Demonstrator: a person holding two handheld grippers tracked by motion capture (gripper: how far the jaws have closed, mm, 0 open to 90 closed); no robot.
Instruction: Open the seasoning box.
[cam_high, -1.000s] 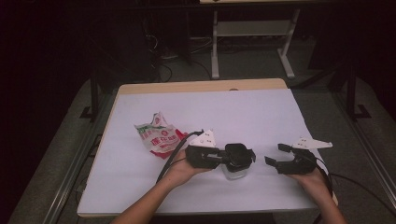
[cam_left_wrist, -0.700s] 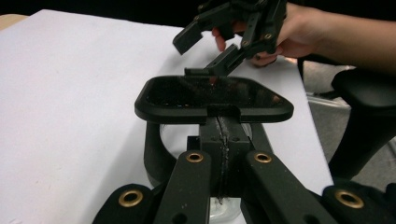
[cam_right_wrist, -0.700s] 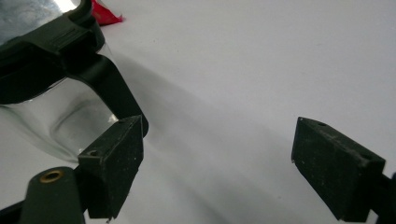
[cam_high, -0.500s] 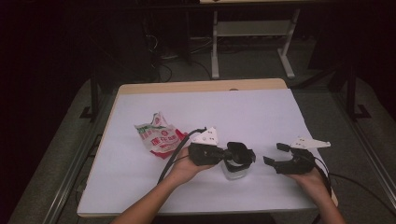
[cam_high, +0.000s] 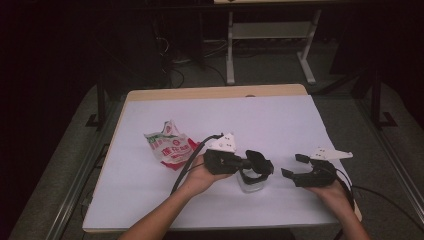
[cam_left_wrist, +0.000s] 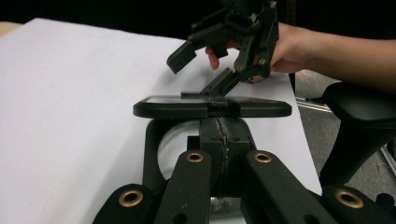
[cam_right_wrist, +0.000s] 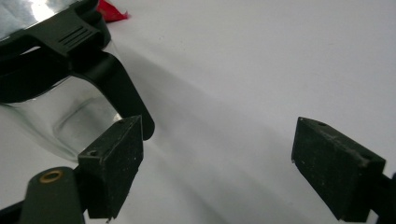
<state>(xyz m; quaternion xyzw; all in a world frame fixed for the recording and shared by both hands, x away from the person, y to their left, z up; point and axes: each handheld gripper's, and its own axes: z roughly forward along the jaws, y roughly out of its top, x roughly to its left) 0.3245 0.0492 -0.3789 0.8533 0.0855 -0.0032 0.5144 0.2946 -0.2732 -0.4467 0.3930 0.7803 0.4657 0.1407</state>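
1. High view: the glass pot (cam_high: 250, 181) stands on the table (cam_high: 280, 120) near its front edge, between your hands. The left gripper (cam_high: 245, 162) reaches in level at the black lid (cam_high: 259, 162). The right gripper (cam_high: 291, 165) waits just beside the pot, released. Risk: any pull or lift with the left hand tips the pot toward you, because contact sits high and on one side. The snack packet (cam_high: 167, 147) lies well apart and poses no hazard.

2. Left gripper view: the jaws are clenched fully together just under the lid's near edge. Whether they pinch any part of the pot cannot be told. Risk: if nothing is caught, the gripper slides off and knocks the lid askew; if a thin lip is caught, it may slip out under load.

3. Right gripper view: the pads stand wide apart with nothing between them. One pad is just beside the tip of the handle (cam_right_wrist: 116, 79). Risk: closing from here misses the handle, or the pad shoves the pot sideways against the left gripper's hold.
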